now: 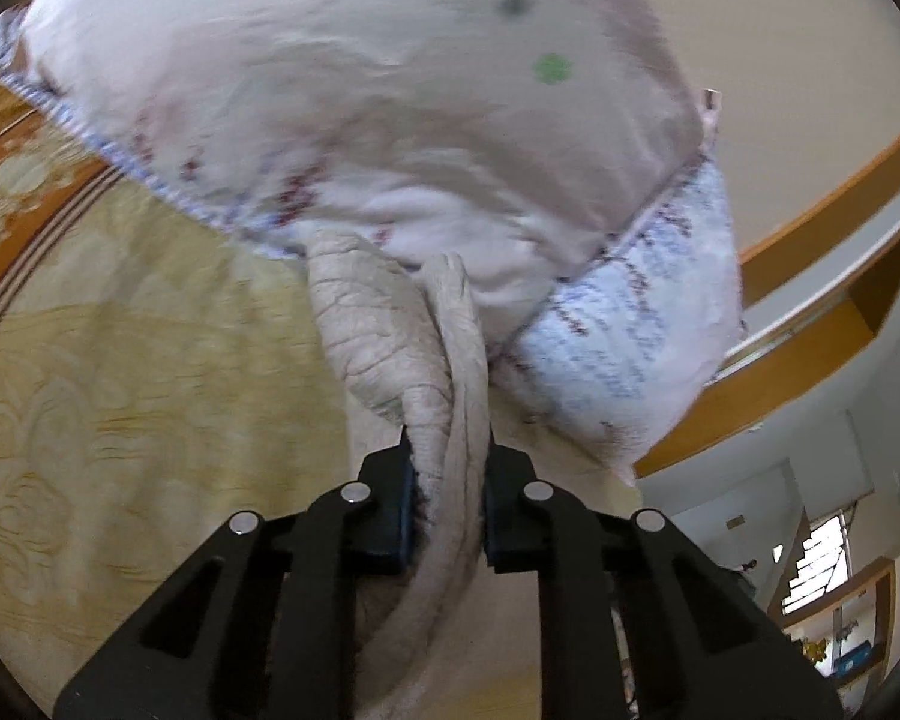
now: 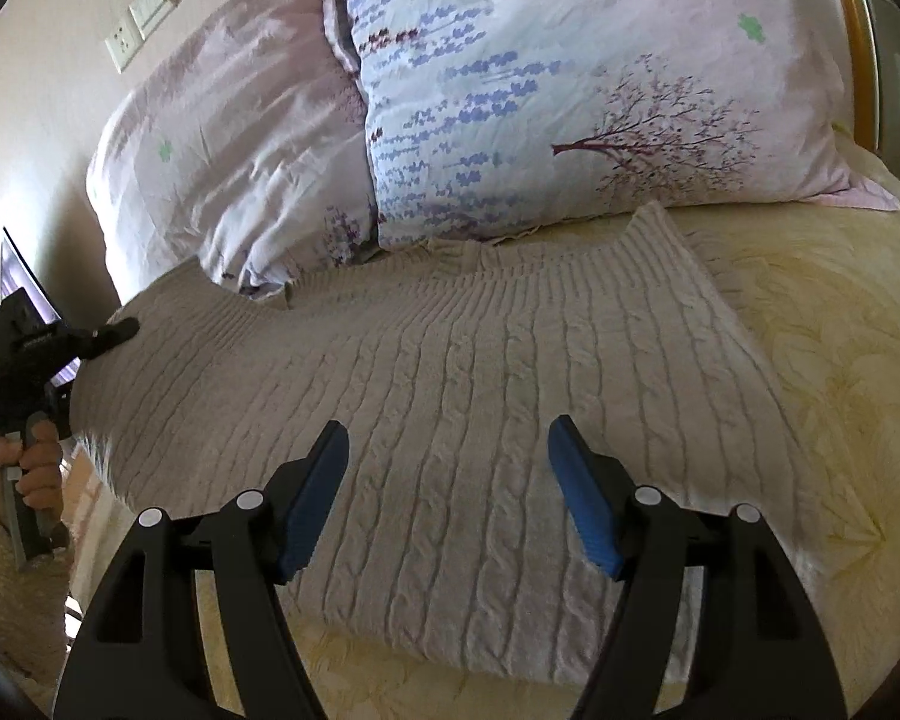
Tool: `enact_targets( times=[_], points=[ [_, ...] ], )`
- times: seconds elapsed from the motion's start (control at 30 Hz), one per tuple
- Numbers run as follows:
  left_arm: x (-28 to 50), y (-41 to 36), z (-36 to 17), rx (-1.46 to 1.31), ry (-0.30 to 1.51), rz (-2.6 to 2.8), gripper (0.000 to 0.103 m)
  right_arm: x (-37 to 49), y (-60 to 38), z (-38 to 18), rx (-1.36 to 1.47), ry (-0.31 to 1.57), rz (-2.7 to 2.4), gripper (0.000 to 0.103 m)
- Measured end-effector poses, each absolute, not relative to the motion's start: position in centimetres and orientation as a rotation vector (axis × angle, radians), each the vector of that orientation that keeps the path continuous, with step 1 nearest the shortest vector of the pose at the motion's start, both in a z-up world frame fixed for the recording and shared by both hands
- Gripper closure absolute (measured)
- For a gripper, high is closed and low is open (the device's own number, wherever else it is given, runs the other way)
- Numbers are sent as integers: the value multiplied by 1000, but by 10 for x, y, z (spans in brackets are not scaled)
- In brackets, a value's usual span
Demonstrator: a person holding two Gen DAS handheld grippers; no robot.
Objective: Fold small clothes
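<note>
In the left wrist view, the left gripper (image 1: 448, 450) has its jaws closed on a bunched edge of the cream knit sweater (image 1: 390, 330). The fabric goes up from the jaws toward a flowered pillow (image 1: 360, 120), above the yellow bedspread (image 1: 120, 360).

In the right wrist view, the right gripper (image 2: 448, 438) has its jaws wide apart and hangs over the sweater (image 2: 450, 372) without touching it. The sweater lies spread on the bedspread (image 2: 822, 324), its collar just beside two pillows (image 2: 570, 90). At the far left, the left gripper (image 2: 111, 337) holds the sweater's left edge lifted.
</note>
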State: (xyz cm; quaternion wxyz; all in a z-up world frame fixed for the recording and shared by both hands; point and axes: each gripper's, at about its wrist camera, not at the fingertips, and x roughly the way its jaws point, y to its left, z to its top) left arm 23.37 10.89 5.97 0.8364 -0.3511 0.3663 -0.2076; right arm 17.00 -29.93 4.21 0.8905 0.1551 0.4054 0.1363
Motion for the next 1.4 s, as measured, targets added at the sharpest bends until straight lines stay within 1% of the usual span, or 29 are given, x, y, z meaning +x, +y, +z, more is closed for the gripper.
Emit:
enact_targets(
  times=[0.23,0.47,0.63,0.77,0.83,0.87,0.9,0.93,0.97,1.0,1.07,1.17,1.27,1.4],
  points=[
    [241,45,85,-744,750,-563,88,158,-326,52,388,791,273,31],
    [248,-38,87,-708,786,-672,88,147,-352,55,431,763,235,30],
    [252,-102,60,-652,893,-704,87,141,-371,52,493,762,216,30],
    [253,-131,34,-672,985,-781,83,143,-385,54,562,764,229,30],
    [249,-134,33,-709,1005,-861,73,145,-391,57,605,768,254,30],
    [245,-131,38,-711,985,-883,61,147,-392,58,624,773,268,30],
    [241,-126,44,-706,955,-895,55,151,-395,60,652,782,292,30],
    [236,-116,53,-688,905,-887,43,154,-395,61,670,790,310,30],
    [232,-107,60,-669,865,-865,37,157,-396,62,687,803,326,30],
    [228,-97,66,-642,826,-836,33,162,-396,61,704,818,343,30],
    [221,-79,75,-545,767,-710,29,174,-392,59,748,868,387,30],
    [218,-65,74,-389,738,-545,29,193,-382,53,772,941,418,31],
    [221,-51,55,-323,804,-465,29,211,-372,48,753,986,399,32],
    [233,-50,36,-315,887,-442,29,231,-357,40,732,1042,412,41]
  ],
)
